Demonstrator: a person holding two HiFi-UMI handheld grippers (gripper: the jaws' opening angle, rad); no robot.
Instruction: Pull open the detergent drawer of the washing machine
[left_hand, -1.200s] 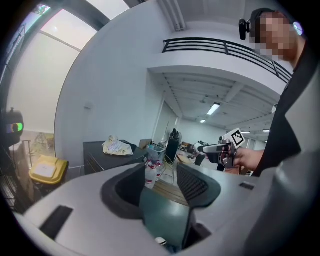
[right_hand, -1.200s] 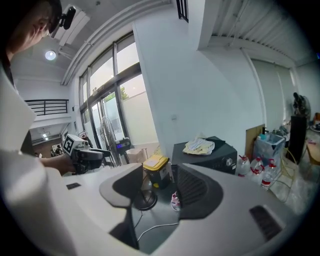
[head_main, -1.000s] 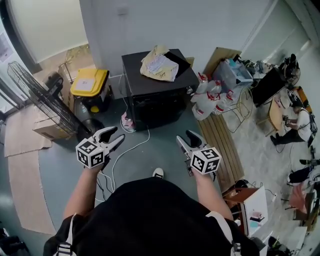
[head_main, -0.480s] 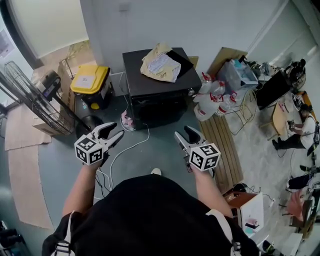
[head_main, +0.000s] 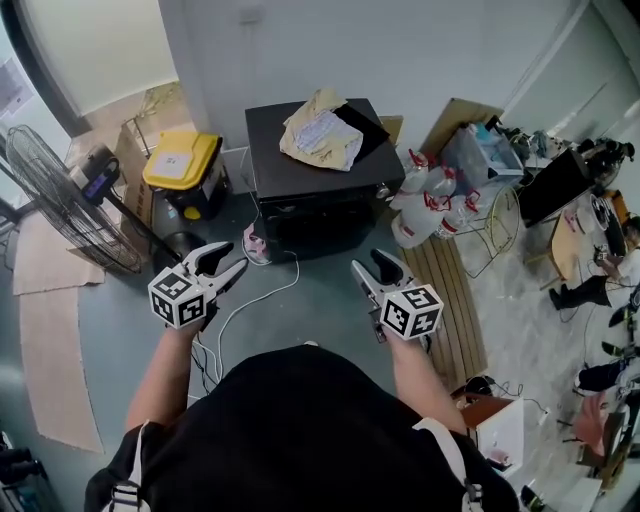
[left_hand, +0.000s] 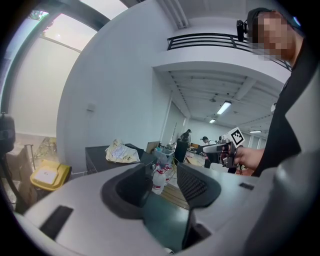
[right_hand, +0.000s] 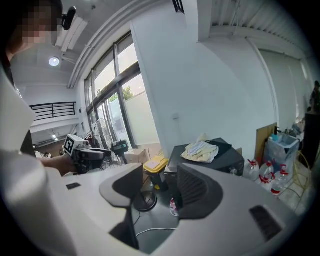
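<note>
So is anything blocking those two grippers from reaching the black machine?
Nothing visible does: only floor with a white cable lies between the left gripper, the right gripper and the black washing machine. Both grippers' jaws are apart and empty.

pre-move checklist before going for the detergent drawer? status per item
1. Left tongs open and empty: ok.
2. Right tongs open and empty: ok.
3. Tongs close enough to the washing machine: not ok, both hang over the floor short of it.
4. Detergent drawer located: cannot tell, no view shows it.
5. Floor ahead free: not ok, a white cable lies in front of the machine.
</note>
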